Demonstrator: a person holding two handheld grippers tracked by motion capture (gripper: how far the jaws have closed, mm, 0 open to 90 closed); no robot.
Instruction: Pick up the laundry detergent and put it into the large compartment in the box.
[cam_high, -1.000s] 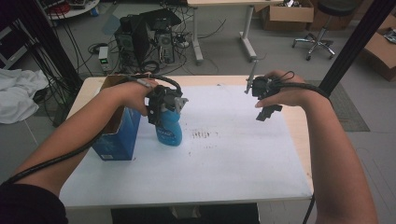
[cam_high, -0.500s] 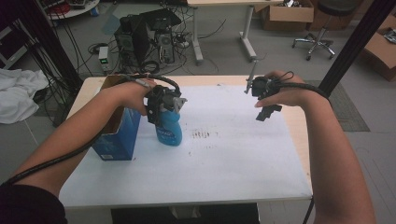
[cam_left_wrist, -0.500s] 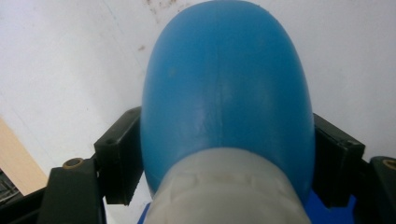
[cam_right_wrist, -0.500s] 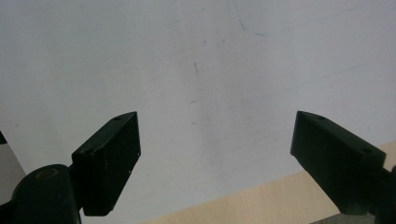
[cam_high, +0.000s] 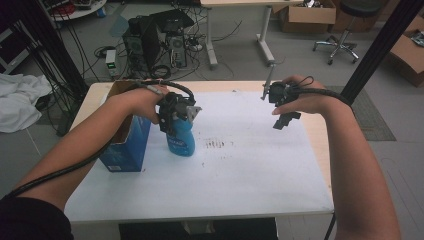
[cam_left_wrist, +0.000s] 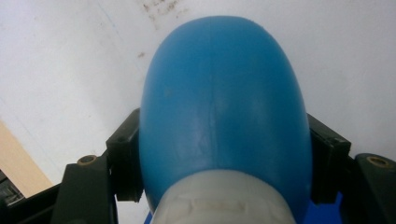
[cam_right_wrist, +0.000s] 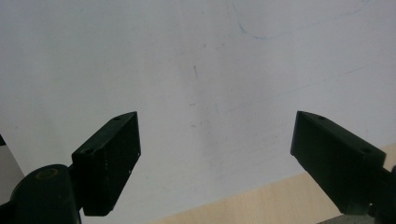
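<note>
A blue plastic bottle (cam_high: 183, 139) with a pale cap stands upright on the white sheet (cam_high: 240, 175), left of centre. My left gripper (cam_high: 176, 119) comes down on it from above. Its jaws have just been closing, and in the left gripper view both pads (cam_left_wrist: 125, 161) press the bottle's (cam_left_wrist: 224, 102) rounded shoulder from either side. My right gripper (cam_high: 283, 120) hovers over the sheet's far right part. It is open, and between its two black fingers (cam_right_wrist: 109, 158) I see bare white sheet.
A blue carton (cam_high: 124, 147) with an open top stands right beside the bottle, on its left. Dark smudges (cam_high: 216, 144) mark the sheet's middle. The wooden table edge (cam_high: 320, 145) runs along the right. Computers, cables and a chair are on the floor beyond.
Both hands have stayed where they were. The left gripper sits over the bottle as before, and the bottle has not shifted.
</note>
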